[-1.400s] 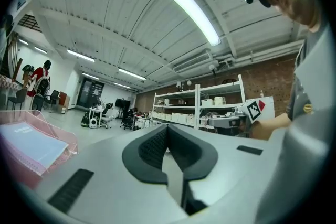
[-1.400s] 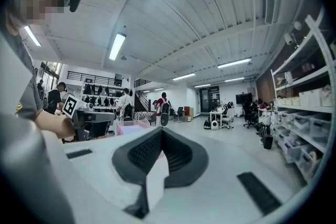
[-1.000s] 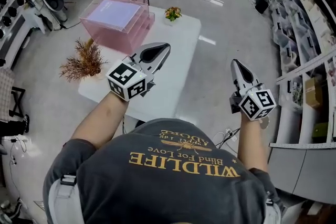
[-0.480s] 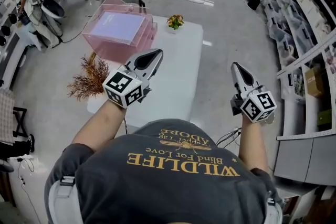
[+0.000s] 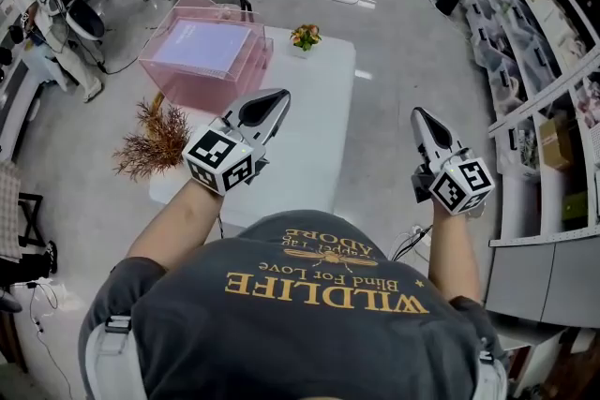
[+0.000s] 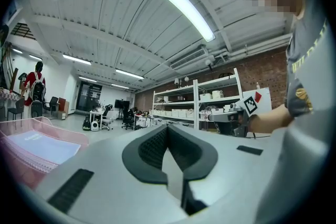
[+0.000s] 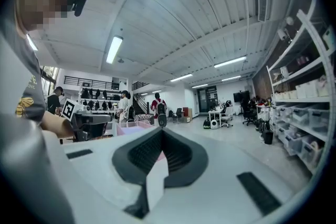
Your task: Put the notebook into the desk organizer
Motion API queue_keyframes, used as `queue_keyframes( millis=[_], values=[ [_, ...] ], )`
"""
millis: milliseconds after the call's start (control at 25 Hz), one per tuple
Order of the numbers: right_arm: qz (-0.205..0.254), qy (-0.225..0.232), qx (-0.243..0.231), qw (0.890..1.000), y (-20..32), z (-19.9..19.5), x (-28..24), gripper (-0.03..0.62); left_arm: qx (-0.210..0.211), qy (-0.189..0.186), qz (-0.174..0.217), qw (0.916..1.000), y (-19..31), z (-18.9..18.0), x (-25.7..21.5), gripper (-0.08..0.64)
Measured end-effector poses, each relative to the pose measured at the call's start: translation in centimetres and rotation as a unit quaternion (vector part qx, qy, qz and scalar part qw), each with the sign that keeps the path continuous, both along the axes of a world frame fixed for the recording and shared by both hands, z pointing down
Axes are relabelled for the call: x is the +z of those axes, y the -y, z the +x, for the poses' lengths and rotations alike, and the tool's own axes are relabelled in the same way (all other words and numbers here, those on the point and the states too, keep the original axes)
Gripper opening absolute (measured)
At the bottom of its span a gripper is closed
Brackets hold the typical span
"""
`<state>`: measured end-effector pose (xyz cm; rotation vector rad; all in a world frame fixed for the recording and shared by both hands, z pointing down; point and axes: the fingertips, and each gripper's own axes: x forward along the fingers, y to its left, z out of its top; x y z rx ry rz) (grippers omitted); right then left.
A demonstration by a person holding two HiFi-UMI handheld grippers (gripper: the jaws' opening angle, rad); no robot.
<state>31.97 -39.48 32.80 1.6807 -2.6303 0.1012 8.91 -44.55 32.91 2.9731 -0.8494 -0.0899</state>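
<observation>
- We are holding two hand-held grippers up in front of the chest. The left hand-held gripper [image 5: 272, 98] is hovering over the near end of the worktop [image 5: 309, 136], and the right hand-held gripper [image 5: 424, 122] is hanging over the floor beside it. Both are fully closed and gripping nothing, probably because nothing needs carrying.
- One dried plant [image 5: 155, 136] is sitting at the worktop's left edge, out of the way.
- One pink desk organizer [image 5: 187, 84] is standing on the far left corner. One lilac notebook [image 5: 204, 48] is lying flat in its top tray, so we are judging the task done.
- One small flower pot [image 5: 305, 37] is standing beside the organizer at the far edge.
</observation>
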Motion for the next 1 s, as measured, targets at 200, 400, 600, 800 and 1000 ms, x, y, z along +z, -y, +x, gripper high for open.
queue_keyframes(
  millis=[200, 400, 600, 800, 1000],
  values=[
    [0.004, -0.008, 0.0, 1.0, 0.2, 0.0, -0.2, -0.002, 0.0, 0.002, 0.005, 1.0, -0.1, 0.1, 0.0, 0.0],
    [0.004, -0.009, -0.006, 1.0, 0.1, 0.0, 0.0, -0.002, -0.004, 0.001, 0.008, 1.0, -0.3, 0.2, -0.1, 0.0],
    [0.003, -0.01, -0.007, 1.0, 0.2, 0.0, -0.1, -0.002, -0.005, -0.001, 0.009, 0.9999, -0.1, -0.1, -0.3, 0.0],
    [0.003, -0.01, -0.007, 1.0, 0.4, -0.3, 0.0, -0.002, -0.002, -0.001, 0.006, 1.0, -0.1, -0.2, 0.1, 0.0],
    [0.002, -0.01, -0.008, 1.0, 0.5, -1.1, -0.1, -0.002, 0.001, 0.0, 0.007, 1.0, -0.1, -0.6, -0.1, 0.0]
  ],
)
